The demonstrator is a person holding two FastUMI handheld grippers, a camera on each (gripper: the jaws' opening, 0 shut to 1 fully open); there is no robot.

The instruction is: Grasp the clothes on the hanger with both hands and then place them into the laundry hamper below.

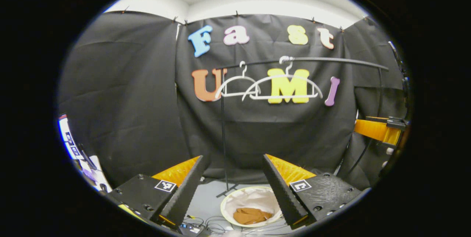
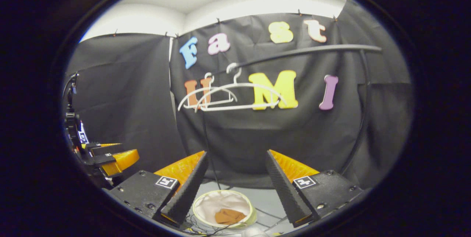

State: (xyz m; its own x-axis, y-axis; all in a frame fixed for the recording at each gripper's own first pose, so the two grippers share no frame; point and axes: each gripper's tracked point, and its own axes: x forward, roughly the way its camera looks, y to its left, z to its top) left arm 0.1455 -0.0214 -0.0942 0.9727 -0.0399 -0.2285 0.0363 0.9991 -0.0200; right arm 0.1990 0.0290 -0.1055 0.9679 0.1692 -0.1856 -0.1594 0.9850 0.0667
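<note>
Lying crumpled in the white-lined hamper (image 1: 235, 202) on the floor, the brown garment (image 1: 252, 215) sits below two bare white hangers (image 1: 281, 88) on the rail (image 1: 331, 60). Left gripper (image 1: 232, 189) and right gripper (image 2: 235, 189) both gape wide, holding nothing.

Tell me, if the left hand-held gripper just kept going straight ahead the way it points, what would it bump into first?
Probably the rack's thin black upright pole, just left of centre between the left hand-held gripper's open fingers; missing that, the black cloth wall behind. Depth is hard to judge.
</note>
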